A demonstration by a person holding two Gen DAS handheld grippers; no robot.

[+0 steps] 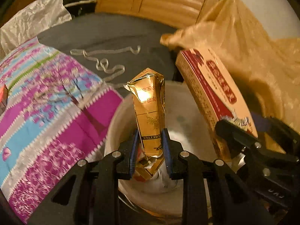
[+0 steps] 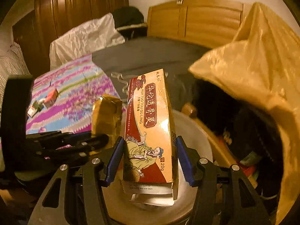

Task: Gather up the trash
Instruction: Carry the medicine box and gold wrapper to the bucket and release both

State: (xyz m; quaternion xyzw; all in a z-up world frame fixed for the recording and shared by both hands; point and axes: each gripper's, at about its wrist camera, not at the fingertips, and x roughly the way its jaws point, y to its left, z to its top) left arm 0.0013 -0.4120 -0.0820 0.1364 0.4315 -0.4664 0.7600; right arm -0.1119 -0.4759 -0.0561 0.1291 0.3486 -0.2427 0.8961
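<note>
My left gripper (image 1: 150,133) is shut on a crumpled gold cigarette pack (image 1: 148,103), which stands upright between the blue pads. My right gripper (image 2: 150,142) is shut on a red and tan medicine carton (image 2: 150,112) with its bottom flap open. Both items hang over a white round container (image 1: 187,116) (image 2: 191,131). In the left wrist view the carton (image 1: 211,88) leans in at the right, with a right finger (image 1: 230,131) on it. In the right wrist view the gold pack (image 2: 106,116) is just left of the carton. A yellow plastic bag (image 2: 253,65) gapes open on the right with trash inside.
A bed fills the background, with a flowered pink and blue quilt (image 1: 46,103), a grey blanket (image 1: 112,33) and a wooden headboard (image 1: 159,0). A pale cord (image 1: 112,61) lies on the blanket. Small boxes (image 2: 51,97) lie on the quilt. A white plastic bag (image 2: 84,35) sits at the back.
</note>
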